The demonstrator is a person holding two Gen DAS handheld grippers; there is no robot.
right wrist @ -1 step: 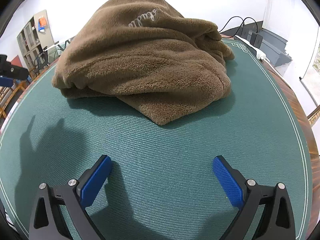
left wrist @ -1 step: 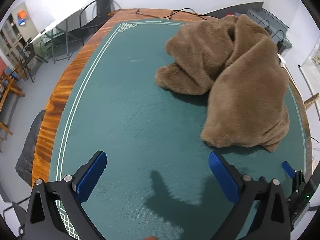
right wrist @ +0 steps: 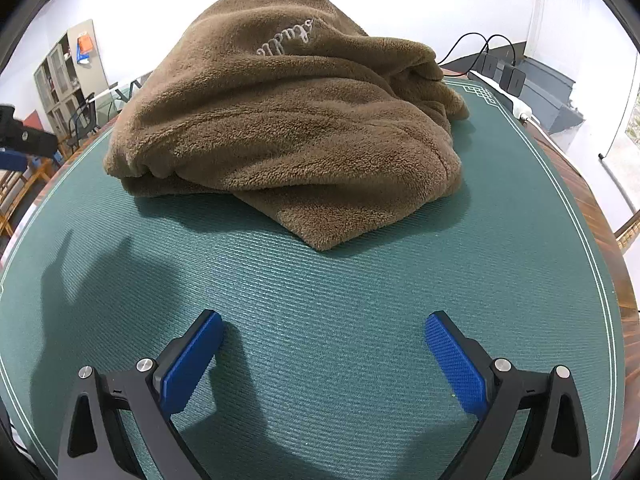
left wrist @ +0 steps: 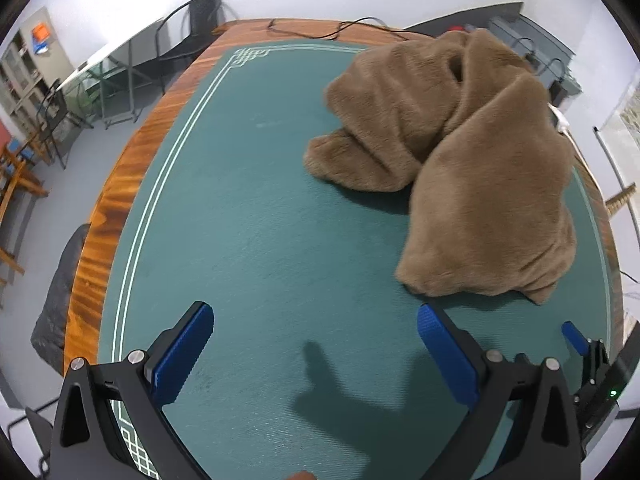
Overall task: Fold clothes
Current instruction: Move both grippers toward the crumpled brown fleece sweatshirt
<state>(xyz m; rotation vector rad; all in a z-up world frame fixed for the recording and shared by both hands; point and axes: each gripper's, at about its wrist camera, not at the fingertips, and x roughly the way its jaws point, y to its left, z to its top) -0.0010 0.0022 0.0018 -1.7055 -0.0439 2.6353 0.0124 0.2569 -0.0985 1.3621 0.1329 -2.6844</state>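
Note:
A brown fleece garment (left wrist: pixel 472 168) lies crumpled in a heap on the green table mat (left wrist: pixel 260 220), toward the far right in the left wrist view. In the right wrist view the garment (right wrist: pixel 288 128) rises straight ahead, with pale embroidered script on top. My left gripper (left wrist: pixel 316 316) is open and empty above the mat, short of the heap's near corner. My right gripper (right wrist: pixel 324 322) is open and empty, low over the mat (right wrist: pixel 320 288), a short way in front of the heap's near flap. The right gripper also shows at the left wrist view's lower right (left wrist: pixel 576 338).
The mat covers a wooden table with an orange-brown rim (left wrist: pixel 120 184). A white power strip (right wrist: pixel 508 96) with black plugs and cables lies at the far right edge. Chairs (left wrist: pixel 200 12), shelves and a dark seat (left wrist: pixel 60 296) stand beyond the table's left side.

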